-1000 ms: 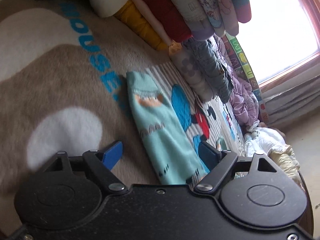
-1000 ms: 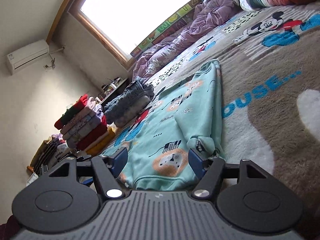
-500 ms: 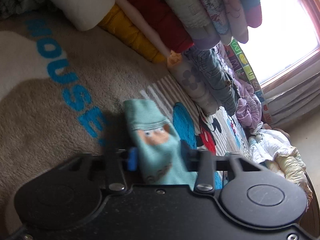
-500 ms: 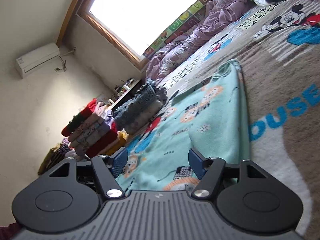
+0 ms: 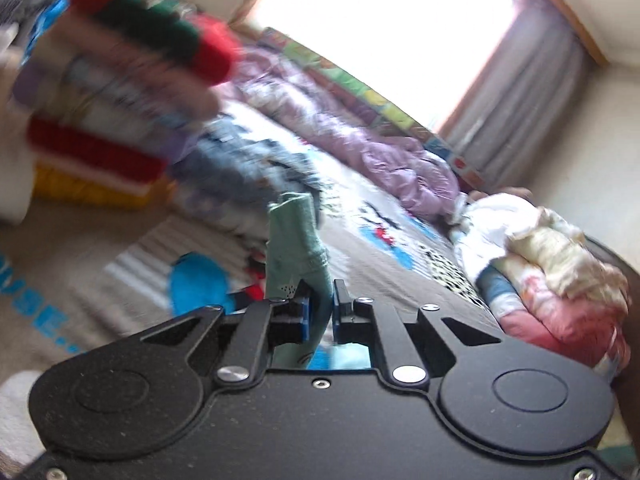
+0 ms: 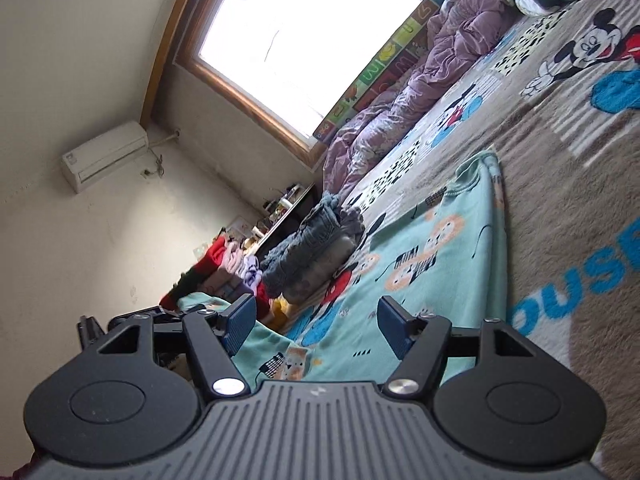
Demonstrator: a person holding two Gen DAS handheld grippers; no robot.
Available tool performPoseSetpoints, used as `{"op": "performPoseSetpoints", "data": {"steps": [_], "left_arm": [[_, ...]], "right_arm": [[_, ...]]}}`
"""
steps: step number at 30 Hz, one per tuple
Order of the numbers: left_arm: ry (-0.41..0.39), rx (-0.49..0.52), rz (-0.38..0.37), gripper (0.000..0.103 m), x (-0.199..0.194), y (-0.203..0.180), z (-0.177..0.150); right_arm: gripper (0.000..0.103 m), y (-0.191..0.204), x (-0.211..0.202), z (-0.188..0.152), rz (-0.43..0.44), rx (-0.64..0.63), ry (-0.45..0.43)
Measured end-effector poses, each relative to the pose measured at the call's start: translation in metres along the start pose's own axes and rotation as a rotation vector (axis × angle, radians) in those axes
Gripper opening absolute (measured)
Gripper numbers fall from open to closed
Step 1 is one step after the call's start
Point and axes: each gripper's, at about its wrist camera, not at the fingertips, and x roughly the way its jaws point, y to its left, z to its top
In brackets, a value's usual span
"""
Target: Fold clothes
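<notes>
L claw: jaws nearly together, pinched on the sleeve of the teal sweatshirt; cuff sticks up past the blue pads, fabric hangs down betw them. View is blurred.
R claw: jaws wide apart, nothing gripped; low and level over the garment, pads not touching the cloth as far as I can tell.
teal sweatshirt: spread flat on the blanket, straight ahead of R claw and running under it; animal print facing up. One bit is raised at R claw's left side, just behind its left pad.
blanket: brown, cartoon mouse print + blue lettering, to the right of R claw.
folded stack: up-left of L claw, well apart; red, green, yellow layers.
jeans pile: beyond R claw, ahead-left, beside the sweatshirt's far edge.
purple duvet: far ahead of L claw, under the window.
</notes>
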Motion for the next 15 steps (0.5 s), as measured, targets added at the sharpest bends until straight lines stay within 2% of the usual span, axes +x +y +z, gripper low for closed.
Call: {"op": "performPoseSetpoints", "data": {"steps": [7,15], "left_arm": [[0.005,0.156,-0.076,0.004,0.004,-0.086,-0.019],[0.058,0.315,-0.153,0.004,0.026,-0.167,-0.062]], "right_arm": [[0.068,-0.007,-0.017,0.007,0.02,0.055,-0.063],[0.068,-0.022,-0.036,0.014,0.062,0.162,-0.14]]}}
